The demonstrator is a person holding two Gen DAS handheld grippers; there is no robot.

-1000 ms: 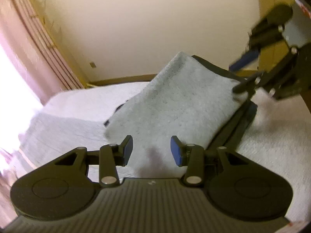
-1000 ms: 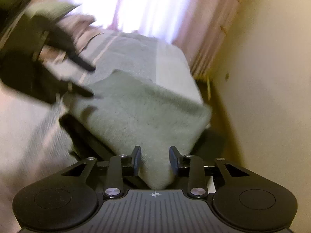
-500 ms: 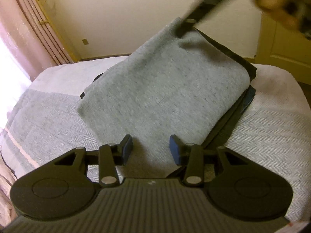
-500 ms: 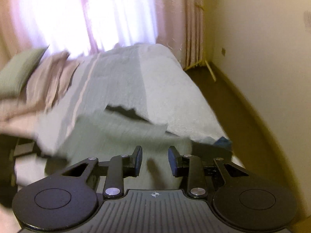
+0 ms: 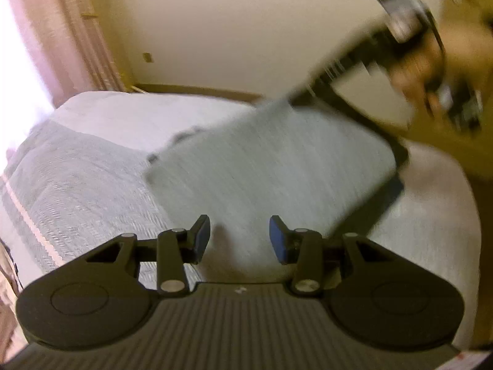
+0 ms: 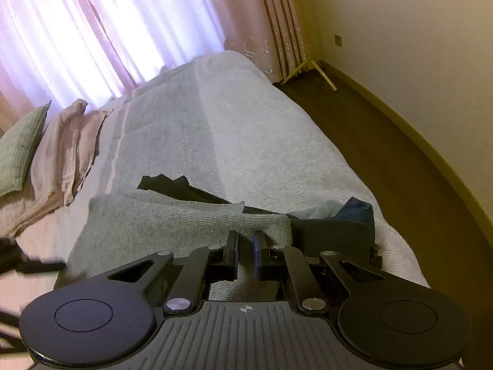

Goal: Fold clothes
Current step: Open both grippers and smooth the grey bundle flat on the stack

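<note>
A folded grey garment [image 5: 271, 166] lies on a dark garment [image 5: 397, 185] at the foot of the bed. My left gripper [image 5: 239, 236] is open, its blue pads hovering over the grey garment's near edge with nothing between them. In the right wrist view the grey garment [image 6: 172, 231] covers most of the dark garment [image 6: 332, 234]. My right gripper [image 6: 245, 243] has its fingers pinched together on the grey garment's edge. Seen from the left wrist, the right gripper [image 5: 295, 100] is blurred at the garment's far corner, held by a person's hand [image 5: 419, 74].
The bed [image 6: 246, 141] has a pale herringbone cover. Pink pillows [image 6: 61, 154] and a green pillow [image 6: 18, 151] lie at its head, below bright curtains [image 6: 107, 30]. Dark floor [image 6: 385, 154] and a cream wall run along the bed's right side.
My right gripper has gone from open to pinched on the grey garment's edge. The left gripper stays open and has shifted slightly; its view is blurred by motion.
</note>
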